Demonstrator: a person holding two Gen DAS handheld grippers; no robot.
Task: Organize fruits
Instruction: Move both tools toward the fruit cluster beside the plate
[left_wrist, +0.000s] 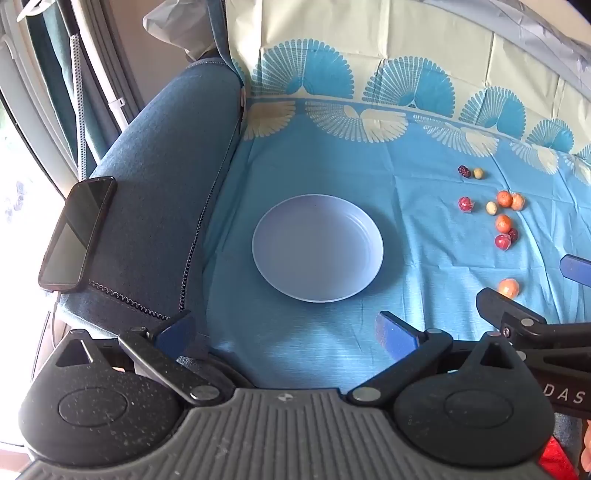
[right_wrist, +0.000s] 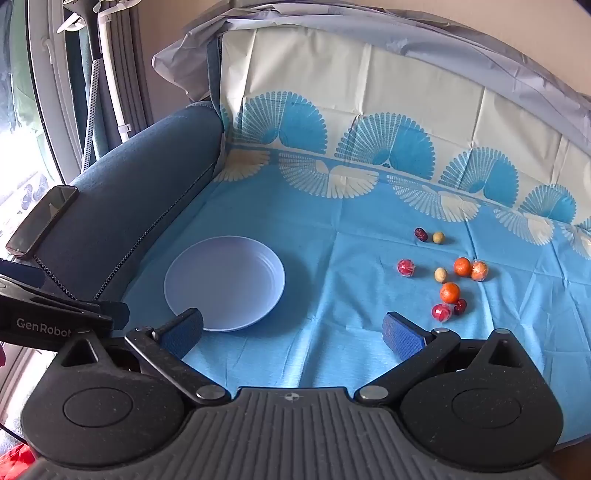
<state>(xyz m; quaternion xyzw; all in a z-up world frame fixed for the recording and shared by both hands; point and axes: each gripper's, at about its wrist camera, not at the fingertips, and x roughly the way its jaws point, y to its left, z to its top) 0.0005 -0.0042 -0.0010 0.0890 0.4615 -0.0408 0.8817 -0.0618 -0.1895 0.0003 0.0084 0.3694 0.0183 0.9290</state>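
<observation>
A: Two bits of writing can be read. "GenRobot" is printed in white on the side of the left hand-held gripper (left_wrist: 286, 330), which pokes in at the left edge of the right wrist view. The letters "DAS" show on the body of the right hand-held gripper (right_wrist: 293, 332), where it enters the left wrist view from the right.

B: And how do the jaws stand?

A: Both pairs are spread wide, blue pads apart, with nothing between them.

B: Where are the fruits?

A: Scattered on the blue patterned cloth (right_wrist: 332, 350), ahead and to the right of both hand-held grippers. Nearest the right one's right pad lies a wrapped red fruit (right_wrist: 441, 312), touching a dark red one (right_wrist: 460, 306), with an orange fruit (right_wrist: 450, 292) just beyond. Farther off are two more orange ones, two pale yellowish ones, another red and another dark red. One orange fruit (left_wrist: 509, 288) lies apart, just beyond the right hand-held gripper's finger.

B: Anything else around?

A: An empty pale lilac plate (left_wrist: 317, 248) sits straight ahead of the left hand-held gripper. Left of it runs a blue sofa armrest (left_wrist: 162, 177) with a black phone (left_wrist: 77, 234) lying on it.
</observation>
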